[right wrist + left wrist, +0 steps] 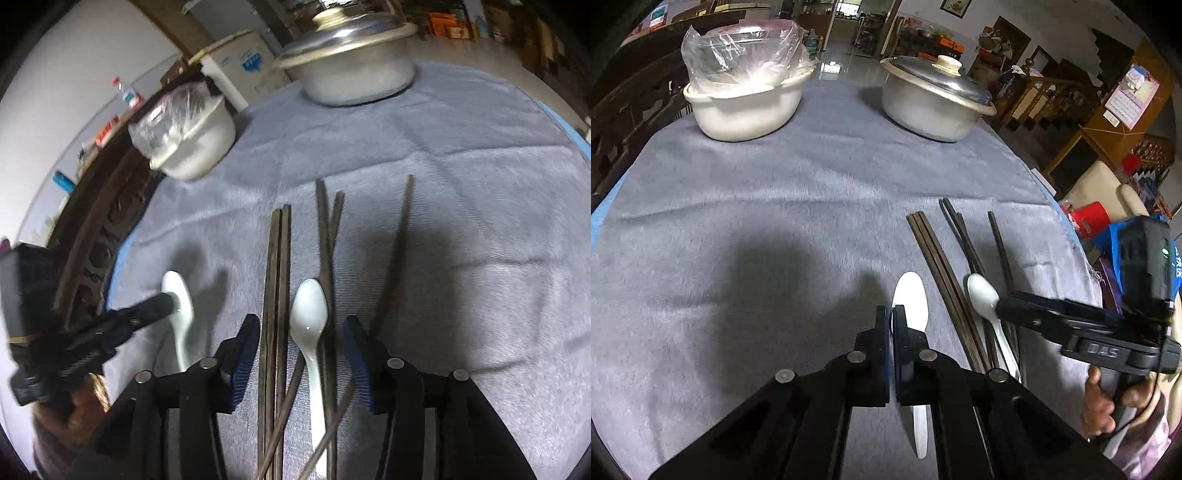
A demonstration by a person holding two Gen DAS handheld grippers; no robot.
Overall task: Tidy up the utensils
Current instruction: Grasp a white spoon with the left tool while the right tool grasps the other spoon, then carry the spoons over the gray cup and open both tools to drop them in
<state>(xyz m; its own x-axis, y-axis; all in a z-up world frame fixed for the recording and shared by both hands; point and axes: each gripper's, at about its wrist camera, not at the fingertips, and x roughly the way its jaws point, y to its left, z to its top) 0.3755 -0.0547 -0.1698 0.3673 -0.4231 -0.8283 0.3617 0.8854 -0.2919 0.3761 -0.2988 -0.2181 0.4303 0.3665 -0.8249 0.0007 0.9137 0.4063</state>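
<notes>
The right tongs [299, 363] hang apart over a white spoon [309, 314] lying among dark chopsticks [275, 295], its handle running near-to-far between the fingers. The left tongs [891, 325] are together on the other spoon [910, 295] further left on the worktop [775, 203].

Table cloth [775, 192]: grey, matt, napped fabric, faintly creased. Spoons [309, 314]: white, smooth, glossy, ceramic or plastic, cannot tell which. Chopsticks [275, 295]: dark wood, dull finish. Lidded pot [931, 99]: bare metal, brushed and slightly shiny on the lid. White pot [742, 110]: smooth, semi-matt; clear crinkled plastic bag [738, 48] on top.
</notes>
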